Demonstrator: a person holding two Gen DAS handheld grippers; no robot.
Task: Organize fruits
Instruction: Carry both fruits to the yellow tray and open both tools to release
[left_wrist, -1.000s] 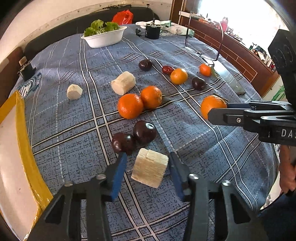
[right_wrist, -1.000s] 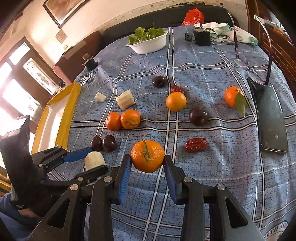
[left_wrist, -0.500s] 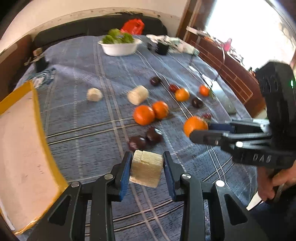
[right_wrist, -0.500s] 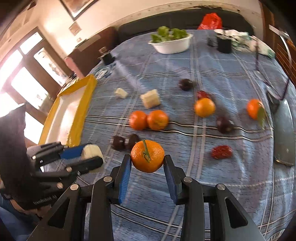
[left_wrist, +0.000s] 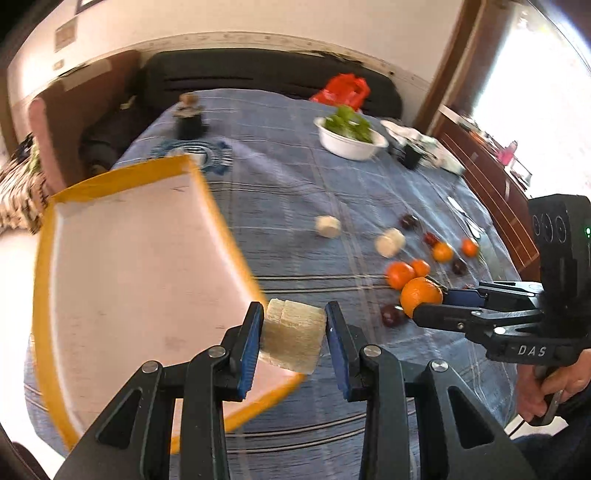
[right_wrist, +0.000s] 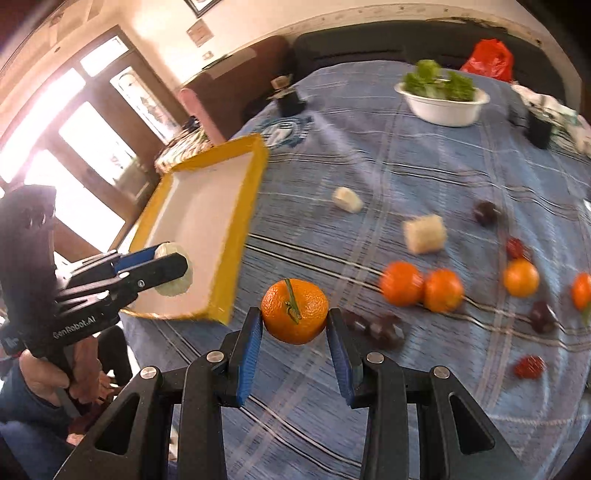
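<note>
Plainly "DAS" (right gripper (left_wrist: 424, 304) body)

Domestic living or dining room: ahead of the tools, a table under a blue checked cloth (right_wrist: 424, 166) carries a white bowl of greens (right_wrist: 441, 107), with a dark sofa (left_wrist: 258, 75) and glazed wooden doors (right_wrist: 85, 147) beyond.
</note>
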